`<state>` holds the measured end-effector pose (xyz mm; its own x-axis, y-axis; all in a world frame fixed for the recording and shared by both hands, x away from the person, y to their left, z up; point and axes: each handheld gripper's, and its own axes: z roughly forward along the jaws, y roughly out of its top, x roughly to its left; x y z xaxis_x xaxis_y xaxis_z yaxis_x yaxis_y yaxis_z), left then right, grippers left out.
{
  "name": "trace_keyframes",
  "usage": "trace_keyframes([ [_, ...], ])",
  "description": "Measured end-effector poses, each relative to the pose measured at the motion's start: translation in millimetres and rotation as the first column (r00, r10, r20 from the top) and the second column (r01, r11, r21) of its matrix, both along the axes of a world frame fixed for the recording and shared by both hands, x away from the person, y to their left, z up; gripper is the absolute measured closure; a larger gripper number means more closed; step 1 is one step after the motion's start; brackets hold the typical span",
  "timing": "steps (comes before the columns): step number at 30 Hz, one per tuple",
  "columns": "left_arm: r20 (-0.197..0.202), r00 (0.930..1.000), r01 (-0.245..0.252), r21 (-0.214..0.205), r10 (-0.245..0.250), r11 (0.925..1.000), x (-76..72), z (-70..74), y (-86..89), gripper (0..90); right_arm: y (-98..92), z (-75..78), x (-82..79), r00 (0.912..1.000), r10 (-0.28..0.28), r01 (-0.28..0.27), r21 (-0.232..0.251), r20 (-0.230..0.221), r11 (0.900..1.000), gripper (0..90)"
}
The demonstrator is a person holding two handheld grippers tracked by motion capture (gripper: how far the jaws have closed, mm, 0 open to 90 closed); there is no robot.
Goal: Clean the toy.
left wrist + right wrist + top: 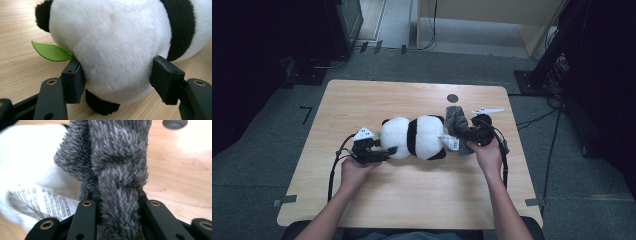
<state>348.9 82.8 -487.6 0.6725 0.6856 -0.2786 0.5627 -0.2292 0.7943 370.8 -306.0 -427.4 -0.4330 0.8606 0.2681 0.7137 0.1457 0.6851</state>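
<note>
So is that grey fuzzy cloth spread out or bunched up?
Bunched up: the right claw pinches the grey cloth into a thick fold.

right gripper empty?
No, in the right gripper view the right gripper has its jaws clamped on a strip of grey fuzzy cloth beside the plush panda.

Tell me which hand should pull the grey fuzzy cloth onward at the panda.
Right. The right gripper is already shut on the grey fuzzy cloth beside the panda; the left gripper is busy clamping the panda's head.
</note>
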Motion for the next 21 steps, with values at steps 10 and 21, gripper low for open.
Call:
trace_keyframes([
  [10, 0.001, 1.0000, -0.003, -0.003, 0.003, 1.0000, 0.1, -0.2, -0.4, 34.3, 16.2, 29.0, -6.5, 0.9959, 0.062, -0.064, 0.025, 0.066, 0.9977, 72.7],
  [21, -0.002, 1.0000, -0.001, -0.011, 0.001, 0.9999, 0.7, -0.8, -0.2, 34.2, 27.9, 14.8, 1.5, 0.9966, 0.068, -0.068, 0.015, 0.046, 0.9975, 72.5],
])
